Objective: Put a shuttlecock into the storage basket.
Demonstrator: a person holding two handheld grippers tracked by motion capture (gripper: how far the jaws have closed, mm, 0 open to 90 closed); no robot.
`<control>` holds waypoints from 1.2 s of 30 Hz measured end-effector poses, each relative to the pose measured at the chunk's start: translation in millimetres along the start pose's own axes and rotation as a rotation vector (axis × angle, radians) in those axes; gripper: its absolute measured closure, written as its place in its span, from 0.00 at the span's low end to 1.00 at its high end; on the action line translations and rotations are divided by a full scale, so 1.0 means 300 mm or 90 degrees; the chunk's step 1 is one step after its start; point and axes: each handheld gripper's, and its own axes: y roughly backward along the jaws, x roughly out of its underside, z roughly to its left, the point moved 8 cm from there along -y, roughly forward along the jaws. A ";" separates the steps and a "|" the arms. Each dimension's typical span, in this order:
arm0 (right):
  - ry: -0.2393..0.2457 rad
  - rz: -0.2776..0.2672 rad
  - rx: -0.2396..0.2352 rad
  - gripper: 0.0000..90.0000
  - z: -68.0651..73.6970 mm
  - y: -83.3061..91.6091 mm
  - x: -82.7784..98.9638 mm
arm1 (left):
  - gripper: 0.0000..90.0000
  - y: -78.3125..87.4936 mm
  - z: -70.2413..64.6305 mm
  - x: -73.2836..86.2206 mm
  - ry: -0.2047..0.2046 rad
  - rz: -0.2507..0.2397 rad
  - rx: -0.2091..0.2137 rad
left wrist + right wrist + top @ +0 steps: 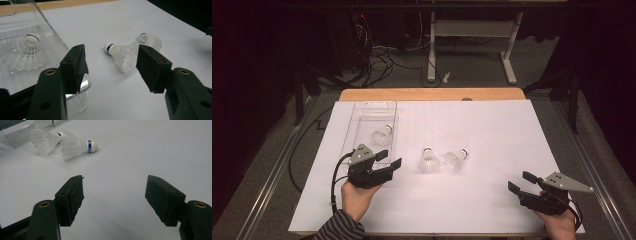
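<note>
Two white shuttlecocks lie on the white table, one (428, 160) at the middle and one (456, 158) just to its right. A third shuttlecock (382, 135) rests inside a clear plastic tray (362, 112) at the left. My left gripper (389, 158) is open at the tray's near right corner, empty, pointing toward the middle shuttlecock (122, 56). In the left gripper view the tray's wall (50, 27) stands at the left with its shuttlecock (26, 52) behind it. My right gripper (520, 181) is open and empty near the front right, well away from the shuttlecocks (75, 146).
A wooden edge (432, 94) runs along the table's far side. Beyond it are cables on the floor (382, 60) and a white desk frame (472, 35). Metal rails (277, 165) flank the table. Bare white surface (492, 130) spreads between the shuttlecocks and the right gripper.
</note>
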 end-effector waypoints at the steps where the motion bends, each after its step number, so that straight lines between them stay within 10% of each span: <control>1: 0.000 0.000 0.000 0.35 0.000 0.000 0.000 | 0.46 -0.002 -0.002 -0.001 0.000 0.000 0.001; 36: -0.001 0.000 0.000 0.35 -0.001 0.001 0.000 | 0.46 -0.059 -0.043 -0.027 -0.009 0.004 0.023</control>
